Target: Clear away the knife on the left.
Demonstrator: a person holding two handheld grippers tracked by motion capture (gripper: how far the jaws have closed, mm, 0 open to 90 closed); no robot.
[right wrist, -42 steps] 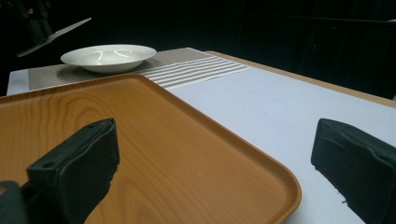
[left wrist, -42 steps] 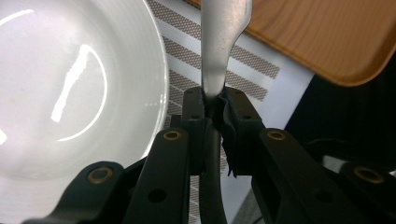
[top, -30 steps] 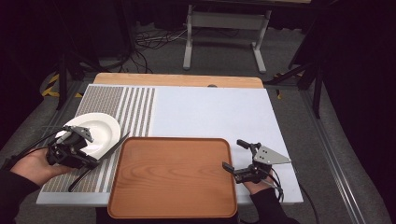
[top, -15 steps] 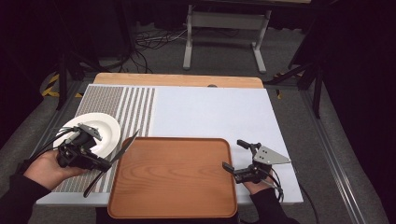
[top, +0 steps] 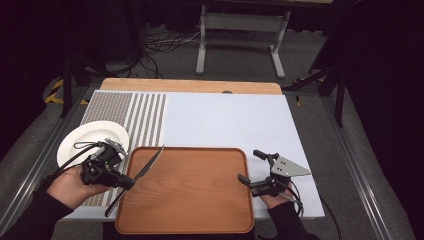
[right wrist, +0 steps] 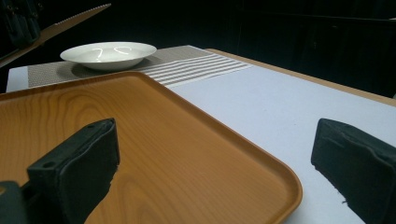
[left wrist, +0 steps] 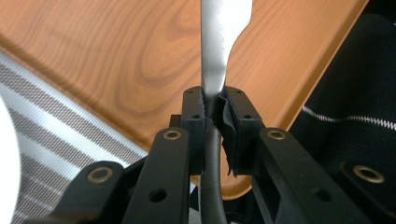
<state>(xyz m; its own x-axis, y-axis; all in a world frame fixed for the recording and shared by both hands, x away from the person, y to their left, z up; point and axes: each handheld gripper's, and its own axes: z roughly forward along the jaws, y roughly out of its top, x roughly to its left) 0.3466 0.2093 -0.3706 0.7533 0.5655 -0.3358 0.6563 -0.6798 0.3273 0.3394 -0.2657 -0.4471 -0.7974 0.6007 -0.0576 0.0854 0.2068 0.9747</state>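
A table knife (top: 150, 165) with a silver blade and dark handle is clamped in my left gripper (top: 126, 182). Its blade reaches over the left rim of the wooden tray (top: 195, 195). In the left gripper view the two jaws are shut on the knife (left wrist: 215, 70) where blade meets handle, above the tray (left wrist: 116, 56). A white plate (top: 92, 140) lies on the striped placemat just left of that hand. My right gripper (top: 251, 166) rests at the tray's right edge, open and empty. In the right gripper view (right wrist: 215, 140) the jaws straddle the tray's corner (right wrist: 261, 168).
The striped placemat (top: 145, 112) covers the table's left part, with a pale mat (top: 225, 120) across the middle and right. The plate (right wrist: 108, 53) sits far across the tray in the right gripper view. A metal stand (top: 240, 22) and cables lie on the floor beyond.
My left hand has carried the knife to the right, away from the plate, so the blade now overlaps the tray's left rim. The right gripper has stayed put.
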